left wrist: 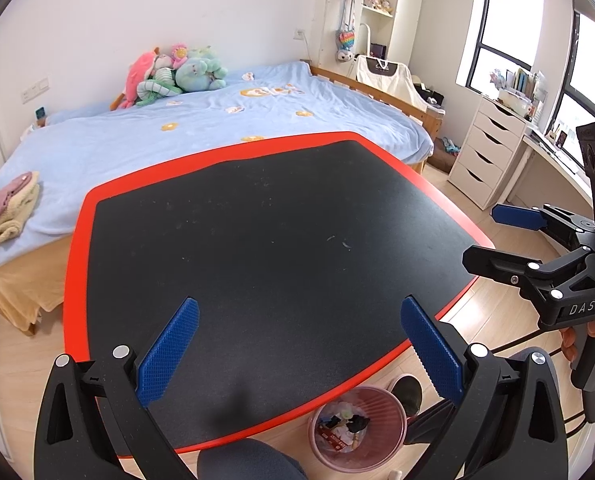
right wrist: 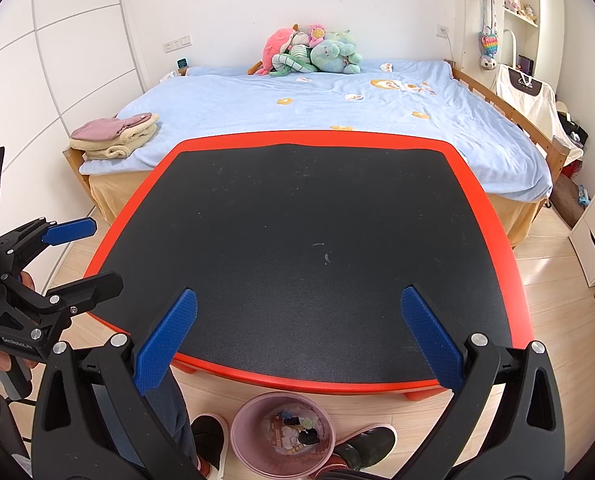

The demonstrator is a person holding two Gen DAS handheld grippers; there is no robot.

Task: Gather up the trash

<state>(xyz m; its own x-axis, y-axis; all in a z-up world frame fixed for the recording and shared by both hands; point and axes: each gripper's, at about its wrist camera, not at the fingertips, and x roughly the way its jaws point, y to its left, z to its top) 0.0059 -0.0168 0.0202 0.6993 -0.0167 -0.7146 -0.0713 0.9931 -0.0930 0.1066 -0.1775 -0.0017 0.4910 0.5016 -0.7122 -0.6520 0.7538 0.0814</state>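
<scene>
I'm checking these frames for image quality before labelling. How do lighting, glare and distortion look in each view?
Left wrist view: the window is blown out white, the table edges bow from fisheye, and corners are vignetted black. Right wrist view: light is even, with a soft sheen on the floor, the same bowing, and the bin reads sharply.

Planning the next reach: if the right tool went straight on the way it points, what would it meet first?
Probably the black mat on the red table; the open right tool tilts down over it. Depth is unclear.
</scene>
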